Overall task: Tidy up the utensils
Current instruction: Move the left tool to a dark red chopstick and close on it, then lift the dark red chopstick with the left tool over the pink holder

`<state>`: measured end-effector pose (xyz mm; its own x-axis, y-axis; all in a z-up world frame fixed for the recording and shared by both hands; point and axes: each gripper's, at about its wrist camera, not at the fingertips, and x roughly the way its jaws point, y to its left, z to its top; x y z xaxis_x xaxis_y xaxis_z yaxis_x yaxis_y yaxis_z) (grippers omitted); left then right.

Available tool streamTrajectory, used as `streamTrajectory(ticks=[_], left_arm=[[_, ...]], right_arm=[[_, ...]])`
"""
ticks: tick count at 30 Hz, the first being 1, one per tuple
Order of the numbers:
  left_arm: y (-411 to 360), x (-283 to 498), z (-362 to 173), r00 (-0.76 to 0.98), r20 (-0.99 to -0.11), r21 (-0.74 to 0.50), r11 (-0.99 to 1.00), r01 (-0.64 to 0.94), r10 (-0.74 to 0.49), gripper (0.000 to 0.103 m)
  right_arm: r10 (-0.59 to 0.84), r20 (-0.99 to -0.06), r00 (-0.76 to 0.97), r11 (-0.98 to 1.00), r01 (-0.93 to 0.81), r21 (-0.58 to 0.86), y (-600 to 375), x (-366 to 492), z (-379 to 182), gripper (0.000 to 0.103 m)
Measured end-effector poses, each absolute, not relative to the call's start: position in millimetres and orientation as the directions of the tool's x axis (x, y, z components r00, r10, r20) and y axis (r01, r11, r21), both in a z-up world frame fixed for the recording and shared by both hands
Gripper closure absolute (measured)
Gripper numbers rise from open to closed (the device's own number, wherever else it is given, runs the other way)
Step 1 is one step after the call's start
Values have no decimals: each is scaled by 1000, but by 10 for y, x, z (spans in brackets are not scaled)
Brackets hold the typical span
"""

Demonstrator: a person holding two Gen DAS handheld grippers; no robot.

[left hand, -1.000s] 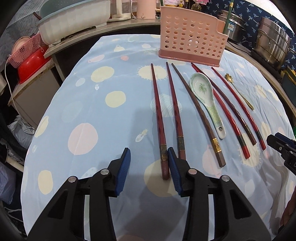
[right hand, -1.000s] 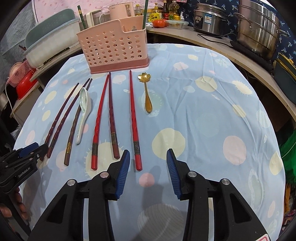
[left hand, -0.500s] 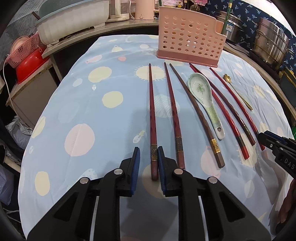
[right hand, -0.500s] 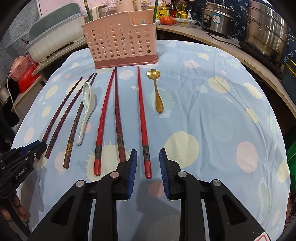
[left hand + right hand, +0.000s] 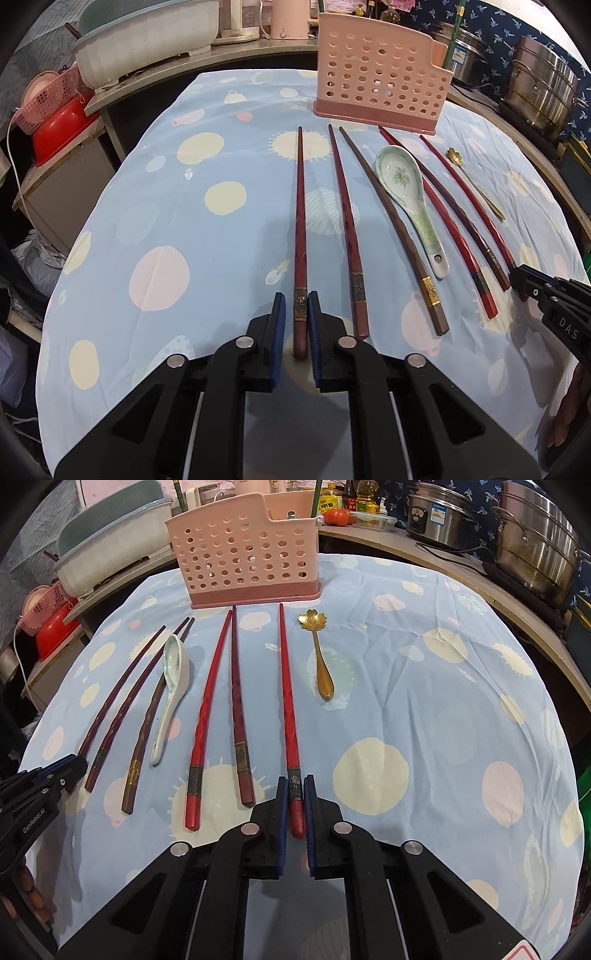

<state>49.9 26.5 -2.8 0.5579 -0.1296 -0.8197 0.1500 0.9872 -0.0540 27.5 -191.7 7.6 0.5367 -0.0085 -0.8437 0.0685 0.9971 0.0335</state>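
Note:
Several chopsticks, a white ceramic spoon (image 5: 406, 188) and a small gold spoon (image 5: 317, 653) lie in a row on the blue spotted cloth before a pink perforated utensil holder (image 5: 380, 77), also in the right wrist view (image 5: 247, 554). My left gripper (image 5: 296, 306) is shut on the thick end of the leftmost dark red chopstick (image 5: 299, 221), which lies on the cloth. My right gripper (image 5: 295, 790) is shut on the thick end of the rightmost bright red chopstick (image 5: 286, 686), also on the cloth.
A white tub (image 5: 147, 40) and a red basin (image 5: 59, 125) stand on shelves at the left. Steel pots (image 5: 535, 542) and a rice cooker (image 5: 439, 517) stand at the back right. The table edge curves down on both sides.
Both grippers moved forward and closed: the left around the leftmost dark chopstick's end, the right around the rightmost red chopstick's end. The utensils have stayed in place.

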Motion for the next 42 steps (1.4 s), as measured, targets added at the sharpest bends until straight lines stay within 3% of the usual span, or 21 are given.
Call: streamTrajectory(ticks=[4,23,42], left_arm=[[262,484,-21,555,-821,-61,986,152,-137,96],[334,276,158,530,-819,-154,974,168,-221,96],[445,211,1320,683,-683,-177,966,190,-259,96]], right_arm=[[-4,-845,535,997,66,38,-1911,256,86,96],[40,-822,568,994,63,92,-1936,-7,346,96],[89,-684,724,985,37,168,-2071,-91,1414,96]])
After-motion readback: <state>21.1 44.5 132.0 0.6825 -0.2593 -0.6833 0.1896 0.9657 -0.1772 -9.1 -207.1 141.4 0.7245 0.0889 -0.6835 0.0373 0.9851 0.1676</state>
